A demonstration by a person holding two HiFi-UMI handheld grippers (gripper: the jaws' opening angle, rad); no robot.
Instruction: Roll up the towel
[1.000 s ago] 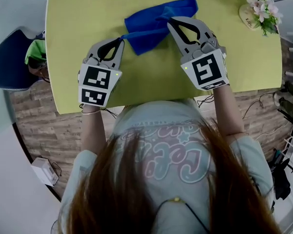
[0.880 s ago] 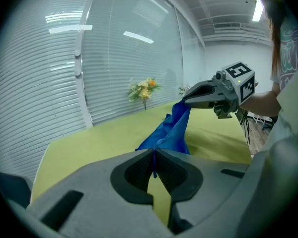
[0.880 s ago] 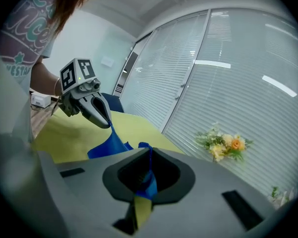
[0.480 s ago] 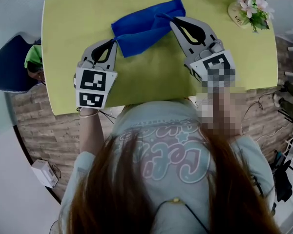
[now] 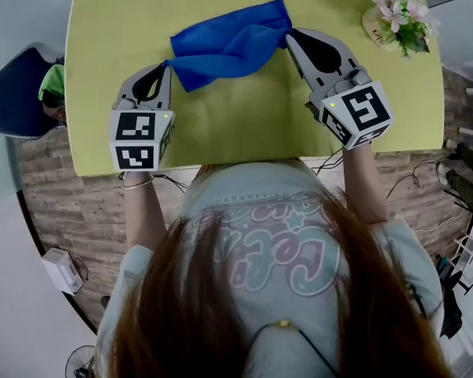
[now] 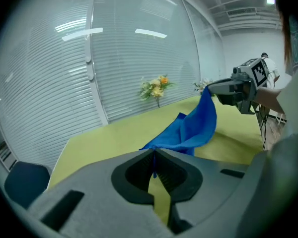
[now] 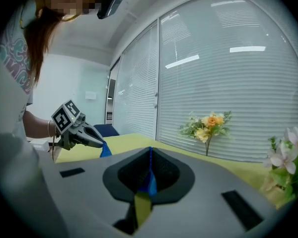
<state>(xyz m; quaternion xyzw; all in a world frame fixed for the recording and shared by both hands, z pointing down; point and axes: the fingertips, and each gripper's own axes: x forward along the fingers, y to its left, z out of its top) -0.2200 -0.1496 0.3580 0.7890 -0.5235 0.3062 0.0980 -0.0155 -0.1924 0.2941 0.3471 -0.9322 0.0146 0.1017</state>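
Observation:
The blue towel (image 5: 229, 44) hangs stretched between my two grippers above the yellow-green table (image 5: 244, 124). My left gripper (image 5: 167, 64) is shut on the towel's left corner, and in the left gripper view the cloth (image 6: 193, 125) runs away from the closed tips (image 6: 154, 151) toward the other gripper (image 6: 233, 90). My right gripper (image 5: 288, 36) is shut on the towel's right corner. In the right gripper view a blue sliver of towel (image 7: 149, 180) shows in its closed tips (image 7: 150, 150), and the left gripper (image 7: 77, 130) holds its corner far off.
A small vase of flowers (image 5: 400, 10) stands at the table's far right corner, close to my right gripper. A dark blue chair (image 5: 16, 93) is beyond the table's left edge. Window blinds (image 6: 129, 58) run behind the table's far side.
My right gripper has moved to the right and rolled, drawing the towel out wider between the grippers. The left gripper has stayed about where it was.

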